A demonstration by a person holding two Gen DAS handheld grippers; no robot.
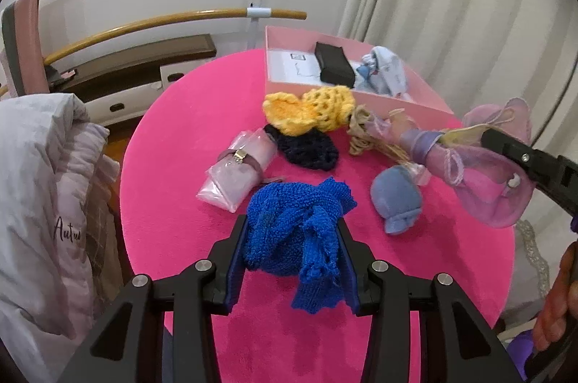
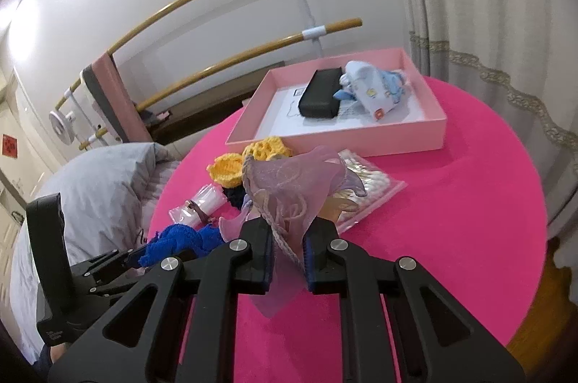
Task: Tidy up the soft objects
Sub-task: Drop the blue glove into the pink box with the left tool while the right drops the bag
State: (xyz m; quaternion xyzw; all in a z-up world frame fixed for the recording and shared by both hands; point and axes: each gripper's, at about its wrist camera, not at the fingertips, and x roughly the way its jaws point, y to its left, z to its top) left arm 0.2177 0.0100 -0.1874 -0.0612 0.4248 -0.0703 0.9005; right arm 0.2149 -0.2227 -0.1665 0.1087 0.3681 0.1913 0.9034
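- Left wrist view: the left gripper (image 1: 293, 231) was seen clamped on a blue knitted piece (image 1: 296, 224), held just above the near part of the round pink table (image 1: 202, 116).
- At the right of that view, the right gripper (image 1: 505, 148) was seen clenched on a sheer lilac organza pouch (image 1: 487, 181), raised over the table's right side.
- Right wrist view: the pouch (image 2: 289, 188) was pinched between the right gripper's (image 2: 287, 256) pads, its cord hanging between them.
- On the table were laid a yellow crochet piece (image 1: 307, 110), a dark knitted piece (image 1: 307, 146) touching it, a clear packet with a strap (image 1: 238, 166), a pale blue mitten (image 1: 395, 199) and a bag of cotton swabs (image 2: 365, 184).
- A pink box (image 2: 336, 135) was set at the far side, with a black case (image 2: 319, 92) and pale blue baby clothes (image 2: 375, 87) inside.
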